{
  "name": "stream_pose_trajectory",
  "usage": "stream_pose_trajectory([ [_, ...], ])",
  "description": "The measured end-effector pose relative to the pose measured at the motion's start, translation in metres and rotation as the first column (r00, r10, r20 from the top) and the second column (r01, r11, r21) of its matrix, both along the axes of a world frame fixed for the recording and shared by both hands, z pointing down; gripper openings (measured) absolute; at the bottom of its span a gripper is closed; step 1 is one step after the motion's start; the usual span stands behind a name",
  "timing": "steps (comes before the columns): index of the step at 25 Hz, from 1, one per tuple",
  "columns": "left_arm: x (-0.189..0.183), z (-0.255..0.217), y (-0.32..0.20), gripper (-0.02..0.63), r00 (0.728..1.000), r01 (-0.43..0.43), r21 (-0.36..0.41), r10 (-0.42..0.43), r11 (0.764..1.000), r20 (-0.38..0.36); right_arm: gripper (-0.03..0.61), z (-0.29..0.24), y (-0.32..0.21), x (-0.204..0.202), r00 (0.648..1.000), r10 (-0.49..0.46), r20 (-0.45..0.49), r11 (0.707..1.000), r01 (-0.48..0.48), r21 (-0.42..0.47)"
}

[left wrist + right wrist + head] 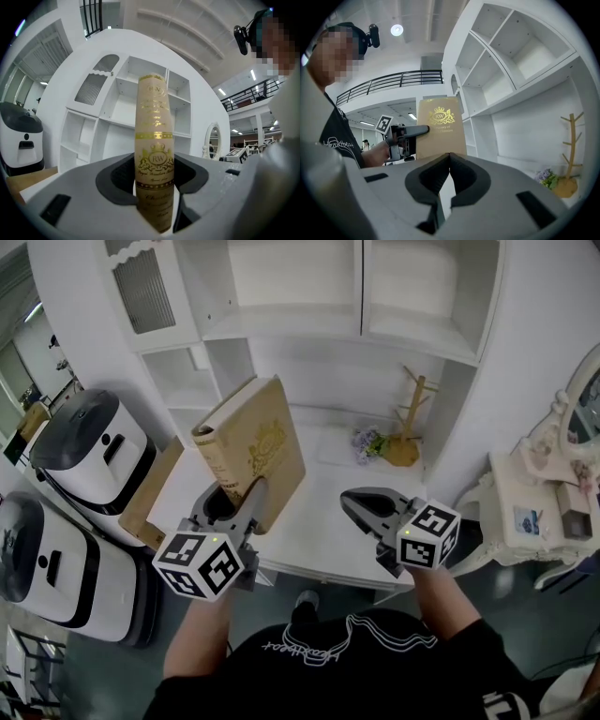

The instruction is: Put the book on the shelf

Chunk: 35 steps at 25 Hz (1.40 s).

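A tan book (253,451) with gold print stands upright, spine toward me, and my left gripper (234,507) is shut on its lower edge in front of the white shelf unit (328,324). In the left gripper view the gold-lettered spine (154,154) fills the gap of the left gripper (154,187), with the shelf compartments (122,108) behind it. My right gripper (361,507) hovers to the right over the desk, shut and holding nothing. The right gripper view has that gripper's tips (449,157) meeting, and beyond them the book cover (439,131) and the left gripper (405,138).
A white desk surface (347,521) lies under the shelf unit, with a wooden tree stand (410,423) and small flowers (368,442) at its back right. A wooden board (150,493) leans at the desk's left. White machines (89,451) stand on the left, a vanity table (544,502) on the right.
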<state>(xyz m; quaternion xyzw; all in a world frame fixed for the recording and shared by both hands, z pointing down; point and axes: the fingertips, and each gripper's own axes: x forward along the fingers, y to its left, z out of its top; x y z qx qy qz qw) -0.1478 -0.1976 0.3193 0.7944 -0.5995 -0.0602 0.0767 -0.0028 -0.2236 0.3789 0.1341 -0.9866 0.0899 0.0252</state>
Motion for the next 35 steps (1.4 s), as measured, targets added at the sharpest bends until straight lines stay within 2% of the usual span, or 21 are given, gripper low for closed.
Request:
stream_pose_trajectory([
  [10, -0.048, -0.033, -0.091, 0.199, 0.999, -0.028, 0.039, 0.027, 0.999, 0.02, 0.006, -0.013, -0.083, -0.042, 0.999, 0.054, 0.007, 0.999, -0.054, -0.005],
  [16, -0.071, -0.064, -0.131, 0.199, 0.998, -0.045, 0.077, 0.042, 0.996, 0.039, 0.006, -0.031, -0.113, -0.064, 0.998, 0.064, 0.012, 0.998, -0.064, 0.029],
  [27, -0.093, -0.141, -0.175, 0.199, 0.995, -0.085, 0.186, 0.074, 0.979, 0.061, 0.006, -0.034, -0.153, -0.071, 0.994, 0.105, 0.005, 0.993, -0.106, 0.048],
  [32, -0.086, -0.18, -0.192, 0.199, 0.989, -0.139, 0.236, 0.122, 0.962, 0.086, 0.006, -0.035, -0.167, -0.07, 0.993, 0.119, -0.012, 0.991, -0.118, 0.065],
  [35, -0.085, -0.199, -0.203, 0.199, 0.986, -0.148, 0.267, 0.121, 0.952, 0.113, 0.006, -0.031, -0.174, -0.07, 0.991, 0.13, -0.018, 0.989, -0.129, 0.066],
])
